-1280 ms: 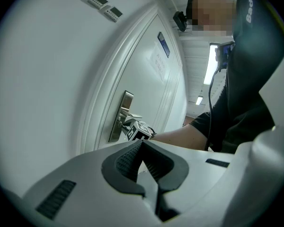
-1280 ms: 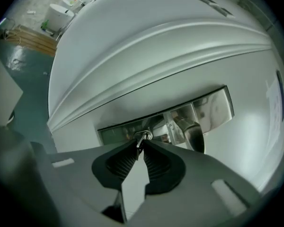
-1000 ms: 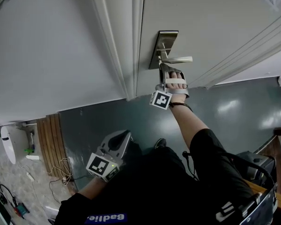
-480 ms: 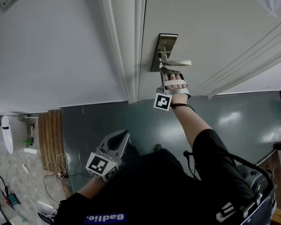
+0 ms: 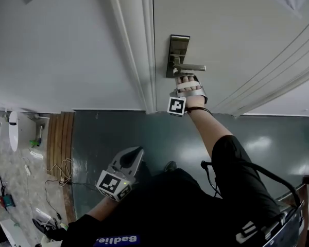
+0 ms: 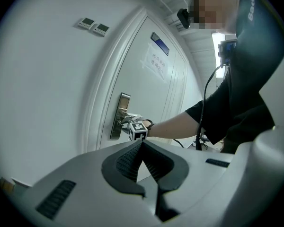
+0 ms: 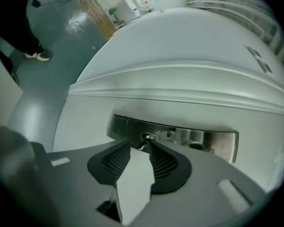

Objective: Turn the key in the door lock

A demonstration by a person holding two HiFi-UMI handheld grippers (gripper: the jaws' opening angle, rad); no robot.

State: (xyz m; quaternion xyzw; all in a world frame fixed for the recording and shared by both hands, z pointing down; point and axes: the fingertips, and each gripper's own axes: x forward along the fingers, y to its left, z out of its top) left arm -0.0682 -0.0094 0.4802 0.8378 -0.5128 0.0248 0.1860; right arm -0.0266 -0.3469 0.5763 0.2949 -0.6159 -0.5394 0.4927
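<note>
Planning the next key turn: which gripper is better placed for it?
Right. The right gripper is at the lock plate with the key between its opening jaws; the left gripper hangs low, away from the door.

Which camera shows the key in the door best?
The right gripper view: the key sits close up between the opening tongs. The head view hides it behind the hand; the left gripper view shows only the distant lock plate.
</note>
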